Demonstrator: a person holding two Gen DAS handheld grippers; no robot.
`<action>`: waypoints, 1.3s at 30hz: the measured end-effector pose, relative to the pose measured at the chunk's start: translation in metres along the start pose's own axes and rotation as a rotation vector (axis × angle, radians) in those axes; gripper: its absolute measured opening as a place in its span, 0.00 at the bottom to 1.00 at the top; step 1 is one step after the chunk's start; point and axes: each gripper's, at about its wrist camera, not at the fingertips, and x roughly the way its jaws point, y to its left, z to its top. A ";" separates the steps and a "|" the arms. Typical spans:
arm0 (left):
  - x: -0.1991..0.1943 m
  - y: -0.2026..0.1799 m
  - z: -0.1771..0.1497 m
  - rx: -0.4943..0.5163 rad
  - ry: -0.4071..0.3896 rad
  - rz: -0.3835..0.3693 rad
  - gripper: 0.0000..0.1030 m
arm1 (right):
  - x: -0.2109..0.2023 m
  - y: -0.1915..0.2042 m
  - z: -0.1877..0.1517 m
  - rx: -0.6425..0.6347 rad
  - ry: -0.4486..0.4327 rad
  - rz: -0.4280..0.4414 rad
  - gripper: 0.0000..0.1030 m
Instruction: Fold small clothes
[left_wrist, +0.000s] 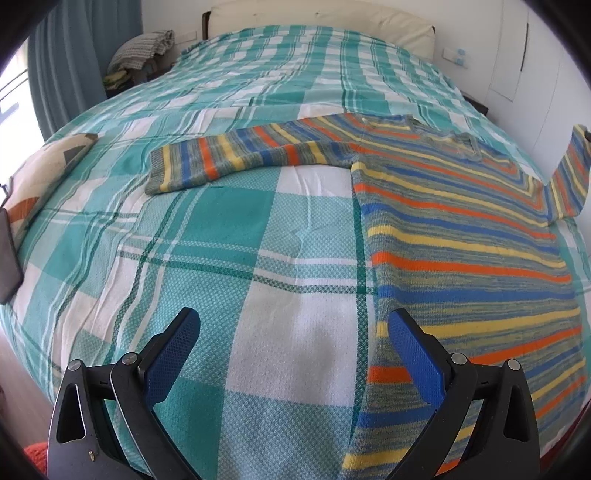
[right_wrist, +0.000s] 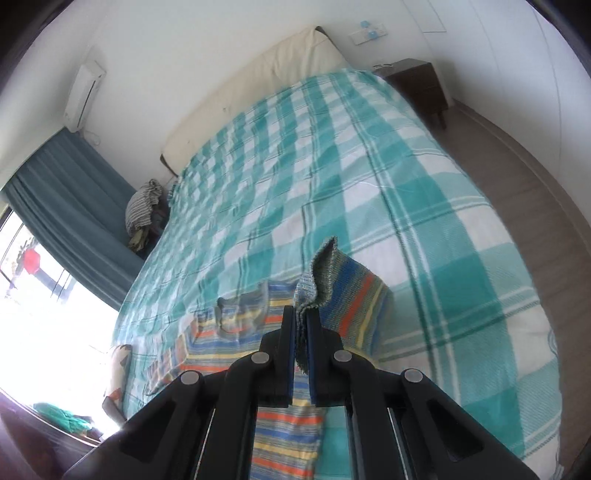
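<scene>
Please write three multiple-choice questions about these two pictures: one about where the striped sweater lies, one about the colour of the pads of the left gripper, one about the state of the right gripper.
1. Where does the striped sweater lie?
A. on the floor
B. on the checked bedspread
C. on the nightstand

2. What colour are the pads of the left gripper?
A. blue
B. red
C. white

3. What is the right gripper doing?
A. hanging open
B. shut on nothing
C. shut on the sweater's sleeve cuff

Answers: 1 B, the body is spread flat on the bedspread. 2 A, both inner faces are blue. 3 C, knit fabric sticks out between the closed fingers.
</scene>
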 end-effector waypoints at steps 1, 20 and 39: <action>0.001 0.000 0.000 0.006 -0.001 0.005 0.99 | 0.018 0.026 0.002 -0.026 0.023 0.044 0.06; 0.010 0.009 -0.002 -0.053 0.050 -0.007 0.99 | 0.180 -0.037 -0.094 0.193 0.372 -0.228 0.18; 0.017 -0.001 -0.008 -0.005 0.059 0.013 0.99 | -0.008 -0.067 -0.211 -0.240 -0.056 -0.510 0.78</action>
